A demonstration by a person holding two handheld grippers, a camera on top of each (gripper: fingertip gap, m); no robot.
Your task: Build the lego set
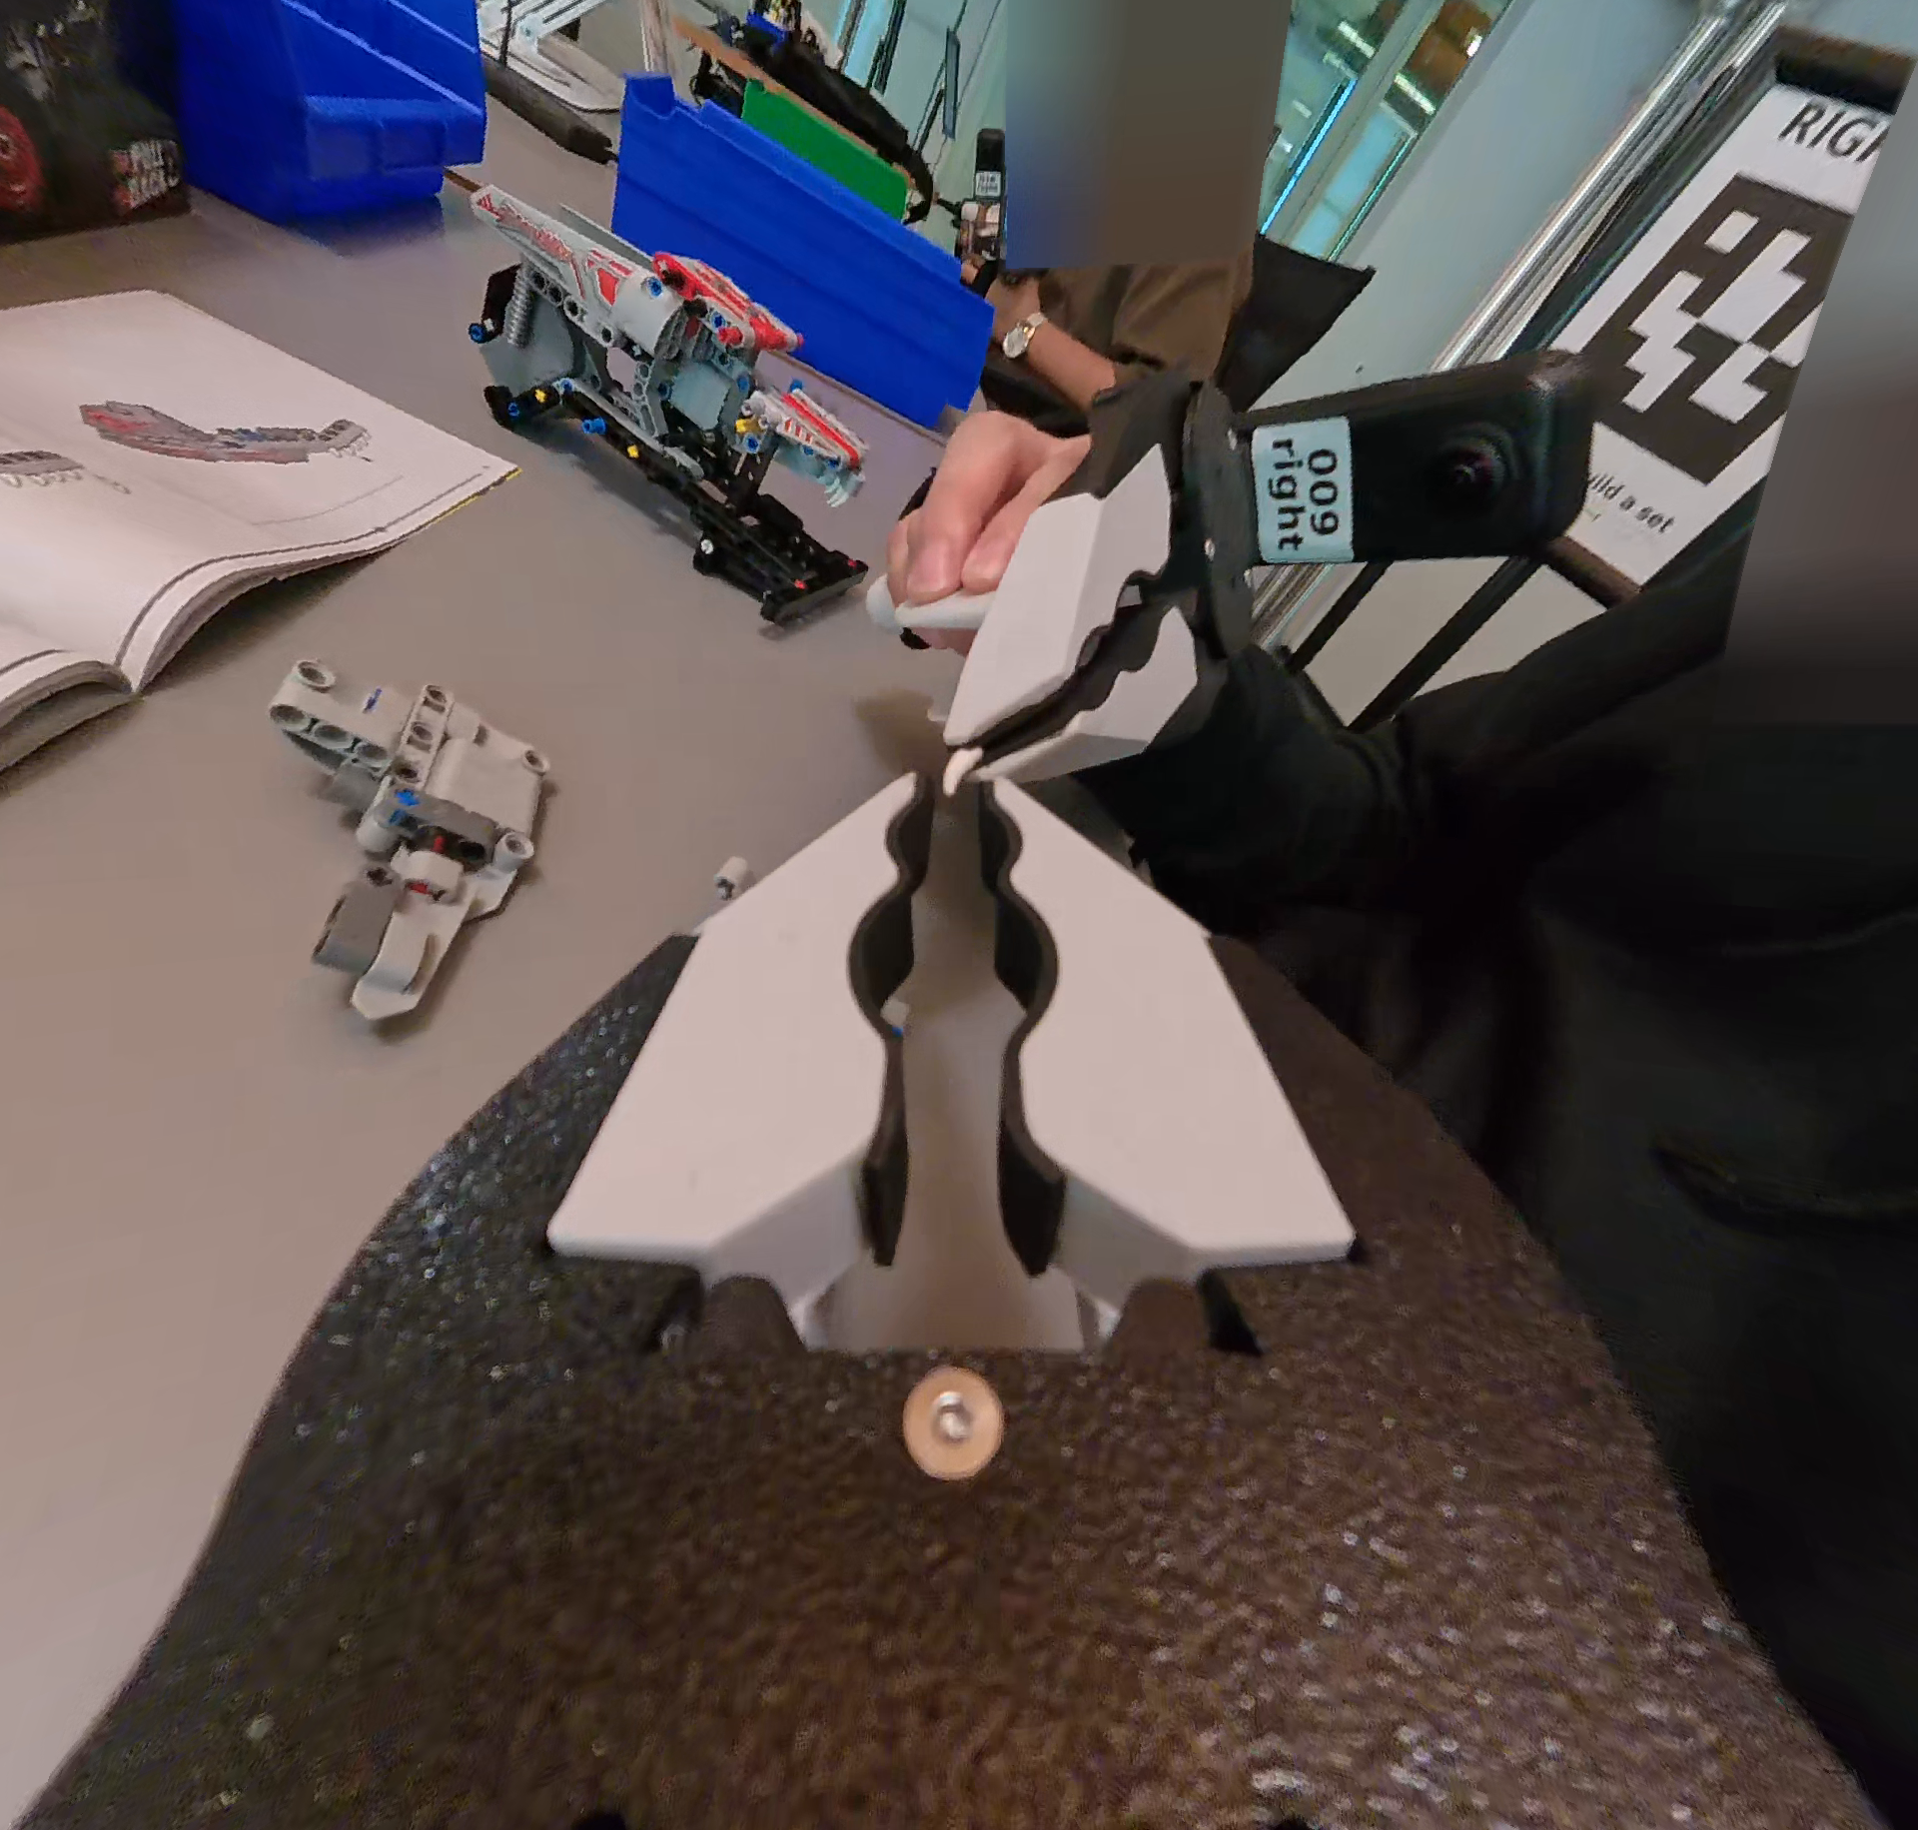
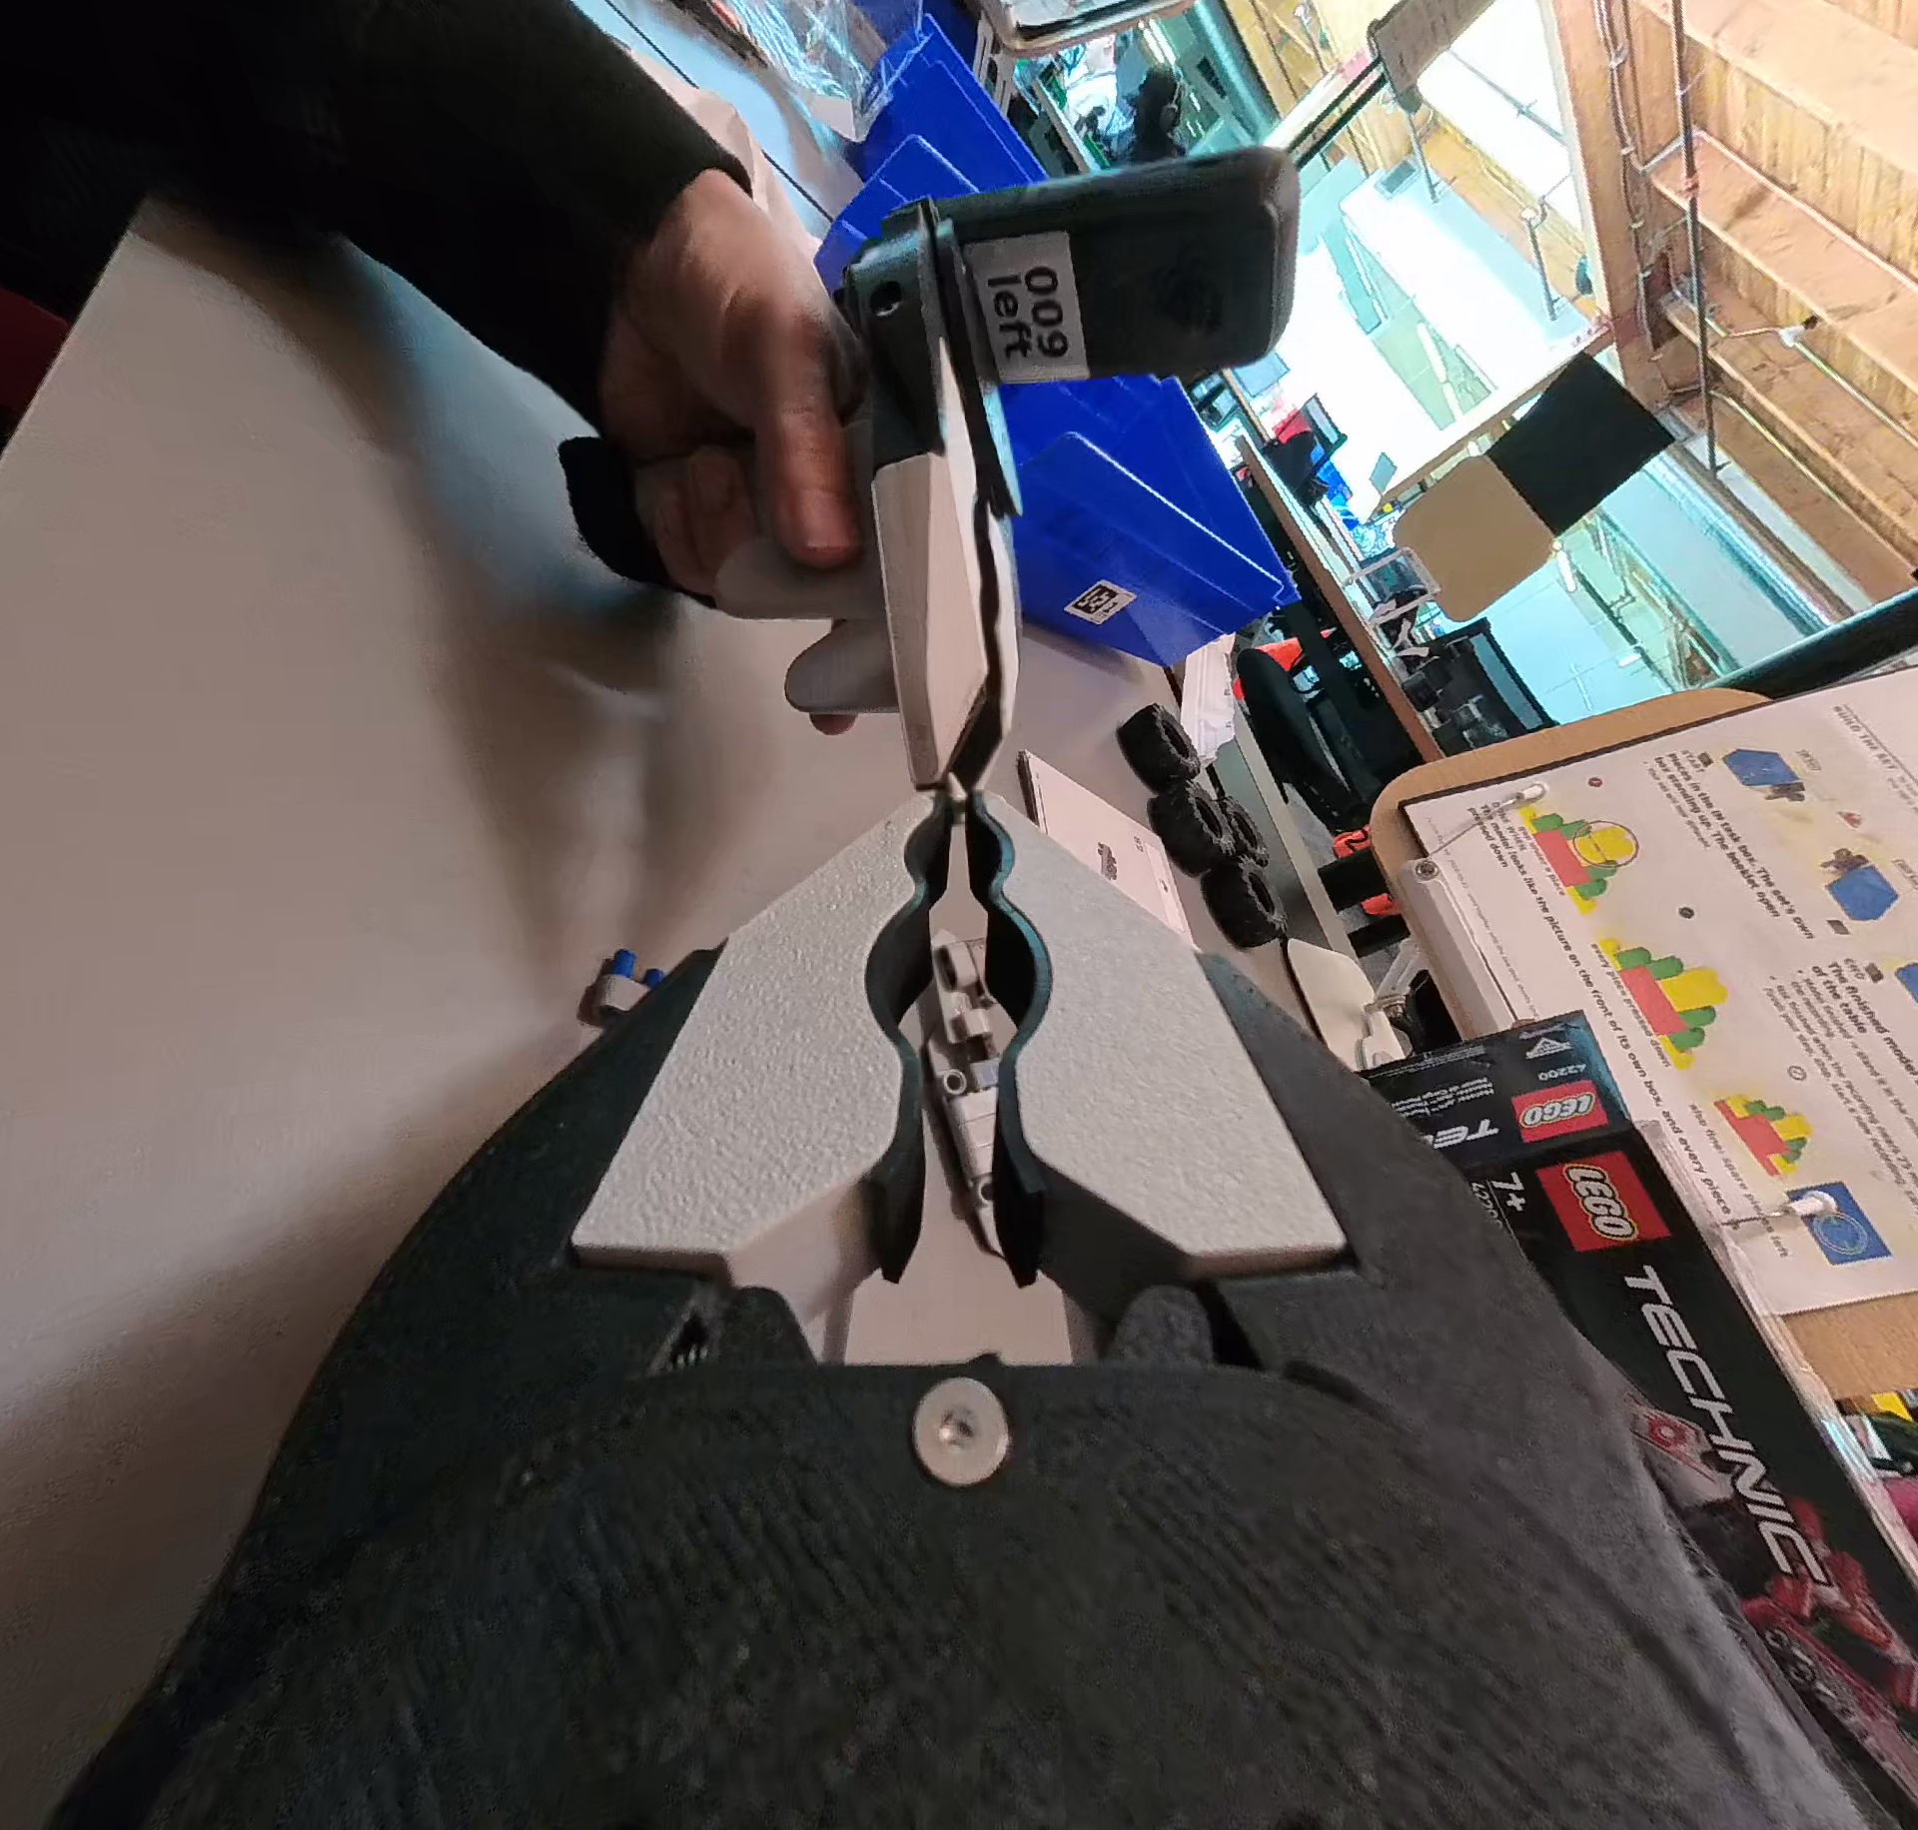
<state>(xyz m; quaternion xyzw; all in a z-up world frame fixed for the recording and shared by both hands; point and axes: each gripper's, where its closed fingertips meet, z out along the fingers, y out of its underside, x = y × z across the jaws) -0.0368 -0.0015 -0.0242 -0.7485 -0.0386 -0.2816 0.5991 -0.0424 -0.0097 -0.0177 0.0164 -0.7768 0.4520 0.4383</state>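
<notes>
In the left wrist view, my right gripper (image 1: 963,758) comes in from the right, shut on a small white piece (image 1: 953,774) that pokes out of its tips. My left gripper (image 1: 955,789) points at it, jaws a narrow gap apart, with the piece at their mouth. In the right wrist view, the two grippers meet tip to tip, right (image 2: 950,813) below and left (image 2: 950,782) above; the piece is too small to make out there. A grey sub-assembly (image 1: 415,815) lies on the table, and the larger red and grey model (image 1: 664,379) stands behind it.
An open instruction booklet (image 1: 208,473) lies at the left, blue bins (image 1: 789,223) at the back, and a tiny grey piece (image 1: 732,875) near my left fingers. Black tyres (image 2: 1204,825), a set box (image 2: 1609,1230), an instruction sheet (image 2: 1713,950) and a small blue and white piece (image 2: 618,986) show in the right wrist view. A person sits behind the table.
</notes>
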